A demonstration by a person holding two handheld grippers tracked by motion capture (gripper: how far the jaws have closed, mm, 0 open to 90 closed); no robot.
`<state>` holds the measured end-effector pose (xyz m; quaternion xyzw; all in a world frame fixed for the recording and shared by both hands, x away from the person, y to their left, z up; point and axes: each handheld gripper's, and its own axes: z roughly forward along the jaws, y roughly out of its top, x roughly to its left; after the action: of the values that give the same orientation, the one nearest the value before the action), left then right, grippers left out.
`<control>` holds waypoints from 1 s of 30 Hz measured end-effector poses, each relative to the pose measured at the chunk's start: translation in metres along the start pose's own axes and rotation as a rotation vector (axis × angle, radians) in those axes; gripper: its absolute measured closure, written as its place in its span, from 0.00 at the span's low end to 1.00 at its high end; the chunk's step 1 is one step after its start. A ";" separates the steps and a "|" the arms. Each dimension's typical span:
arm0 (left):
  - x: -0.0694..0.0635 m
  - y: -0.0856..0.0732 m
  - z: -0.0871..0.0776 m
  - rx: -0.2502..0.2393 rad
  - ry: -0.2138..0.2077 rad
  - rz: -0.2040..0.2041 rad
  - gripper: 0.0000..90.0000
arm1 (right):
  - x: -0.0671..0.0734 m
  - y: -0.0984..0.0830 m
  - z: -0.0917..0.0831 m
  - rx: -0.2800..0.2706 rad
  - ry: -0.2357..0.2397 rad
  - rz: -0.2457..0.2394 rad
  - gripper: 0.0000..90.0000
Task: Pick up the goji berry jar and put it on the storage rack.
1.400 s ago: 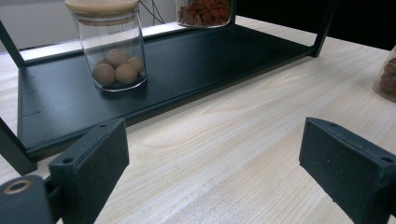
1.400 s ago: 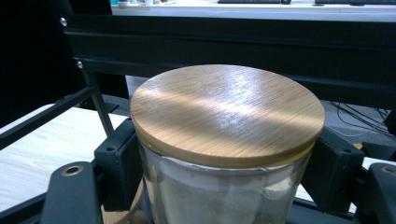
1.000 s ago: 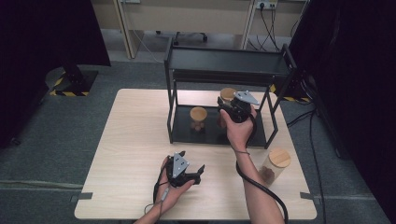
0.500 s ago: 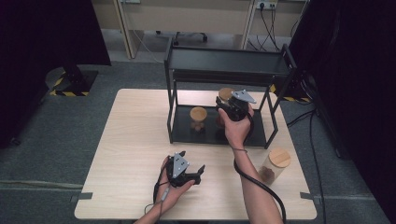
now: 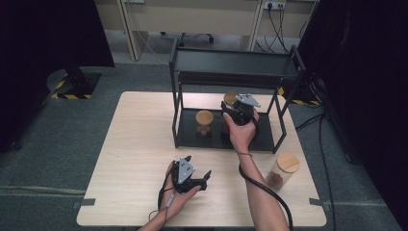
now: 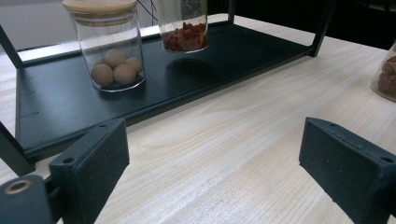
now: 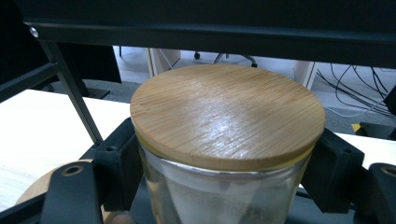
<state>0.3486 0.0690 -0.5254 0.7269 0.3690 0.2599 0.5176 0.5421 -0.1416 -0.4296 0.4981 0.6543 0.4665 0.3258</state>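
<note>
While right tongs [image 7: 224,177] clamp glass jar [image 7: 224,140] just under lid, left tongs [image 6: 210,158] wide open, empty

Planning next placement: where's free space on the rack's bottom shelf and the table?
Bottom shelf: bare right of the held jar, with its shadow beneath it. Crowded left-centre by the jar of pale balls and the right tool. Table: open left of the rack; third jar sits front right.

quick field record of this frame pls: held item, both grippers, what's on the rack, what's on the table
held: jar of red pieces, wooden lid, hanging just above the rack floor
right gripper: shut on that jar, under the lid
left gripper: open, nothing between the jaws, over the table
rack lower shelf: jar of pale balls
table, right of rack: third jar, lidded
</note>
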 end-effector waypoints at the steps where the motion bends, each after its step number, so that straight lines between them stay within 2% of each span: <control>1: 0.000 0.000 0.000 0.000 0.000 0.000 0.09 | 0.000 -0.001 0.001 0.003 0.000 -0.001 0.28; 15: -0.001 0.000 0.000 -0.001 -0.002 0.001 0.09 | 0.001 -0.007 0.006 0.016 -0.007 -0.006 0.28; 30: -0.001 0.000 0.000 -0.001 -0.001 0.003 0.09 | 0.005 -0.015 0.000 0.002 -0.010 -0.027 0.28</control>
<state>0.3481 0.0682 -0.5254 0.7276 0.3673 0.2604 0.5176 0.5355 -0.1381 -0.4431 0.4921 0.6598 0.4587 0.3349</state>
